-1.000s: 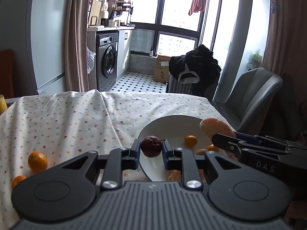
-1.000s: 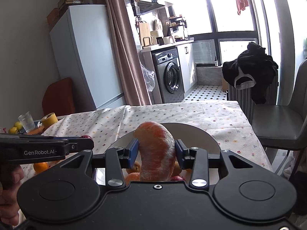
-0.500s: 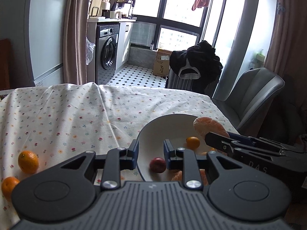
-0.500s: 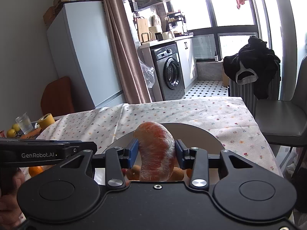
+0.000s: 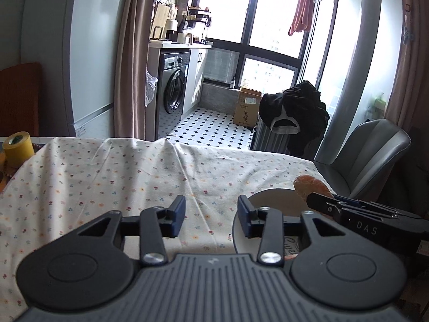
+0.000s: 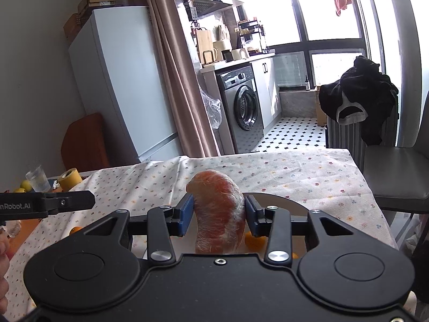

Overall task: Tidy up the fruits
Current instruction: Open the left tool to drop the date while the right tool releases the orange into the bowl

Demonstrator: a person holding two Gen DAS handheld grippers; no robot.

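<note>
Clamping the peeled orange segment (image 6: 219,212) upright in my right gripper (image 6: 218,216), I hold it just above the white plate (image 6: 284,202); my left gripper (image 5: 211,214) hangs spread and empty, left of the plate.

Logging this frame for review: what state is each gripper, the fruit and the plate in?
left gripper: open, holding nothing, over the tablecloth.
right gripper: shut on the peeled orange.
peeled orange: upright between the fingers, above the plate.
plate: on the table, small oranges in it.
</note>
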